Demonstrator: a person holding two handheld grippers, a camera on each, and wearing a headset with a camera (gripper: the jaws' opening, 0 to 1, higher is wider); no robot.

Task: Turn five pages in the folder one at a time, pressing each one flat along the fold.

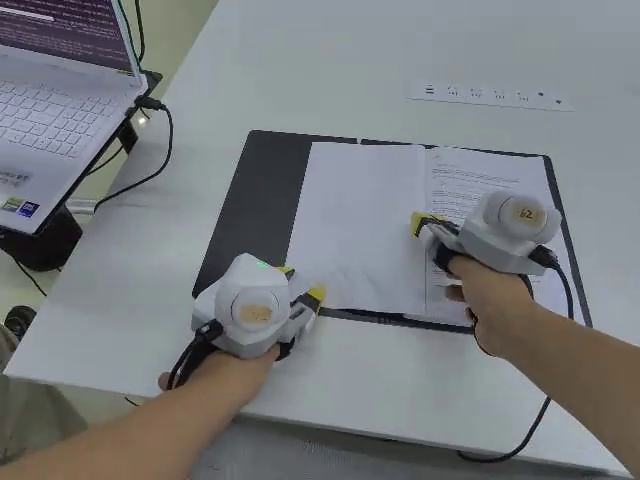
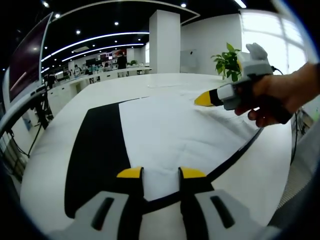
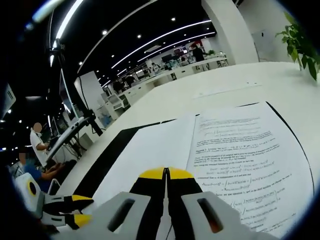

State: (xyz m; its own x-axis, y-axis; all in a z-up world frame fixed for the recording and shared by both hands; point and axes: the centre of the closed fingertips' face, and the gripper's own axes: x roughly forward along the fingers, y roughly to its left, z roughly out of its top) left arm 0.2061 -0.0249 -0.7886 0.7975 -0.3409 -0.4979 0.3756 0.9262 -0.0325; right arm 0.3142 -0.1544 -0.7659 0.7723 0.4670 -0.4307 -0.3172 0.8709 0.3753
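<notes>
A black folder (image 1: 250, 210) lies open on the white table. Its left side carries a blank white page (image 1: 355, 230), its right side a printed page (image 1: 480, 180). My left gripper (image 1: 300, 282) sits at the folder's near edge, open, its yellow tips (image 2: 131, 172) straddling the lower edge of the blank page (image 2: 165, 135). My right gripper (image 1: 418, 224) rests at the fold between the two pages, jaws shut with the tips together (image 3: 165, 173). The printed page (image 3: 245, 150) lies to its right. In the left gripper view the right gripper (image 2: 204, 99) touches the paper.
An open laptop (image 1: 55, 100) stands at the far left with a black cable (image 1: 150, 150) running beside it. A white power strip (image 1: 490, 95) lies beyond the folder. The table's front edge (image 1: 330, 420) runs just below my hands. A potted plant (image 2: 227, 62) stands farther back.
</notes>
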